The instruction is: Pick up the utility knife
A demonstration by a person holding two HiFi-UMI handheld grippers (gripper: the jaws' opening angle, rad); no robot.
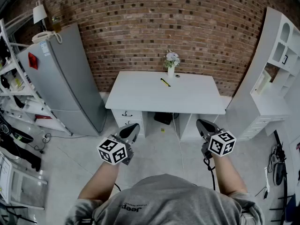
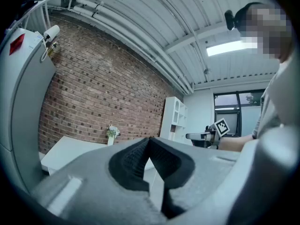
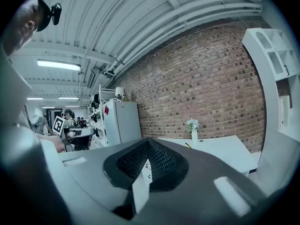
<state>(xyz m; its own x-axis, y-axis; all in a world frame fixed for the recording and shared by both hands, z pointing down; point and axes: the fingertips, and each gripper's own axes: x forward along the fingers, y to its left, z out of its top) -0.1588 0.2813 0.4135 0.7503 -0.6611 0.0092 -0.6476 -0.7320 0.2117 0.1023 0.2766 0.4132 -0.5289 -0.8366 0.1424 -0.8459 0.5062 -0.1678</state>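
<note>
The utility knife [image 1: 165, 82], yellow and black, lies on the white desk [image 1: 140, 95] near its far edge, just in front of a small vase of flowers [image 1: 171, 62]. In the right gripper view the utility knife [image 3: 188, 145] is a thin yellow sliver far ahead. My left gripper [image 1: 132, 129] and right gripper [image 1: 202, 124] hover over the floor well short of the desk, both pointing toward it. The left gripper's [image 2: 150, 138] jaws meet at the tips with nothing between them. So do the right gripper's [image 3: 148, 140] jaws.
A grey fridge [image 1: 65, 78] stands left of the desk, with cluttered shelving [image 1: 11, 93] beyond it. A tall white shelf unit [image 1: 276, 64] stands at the right. A brick wall [image 1: 154, 22] backs the desk. A dark box [image 1: 164, 118] sits under the desk.
</note>
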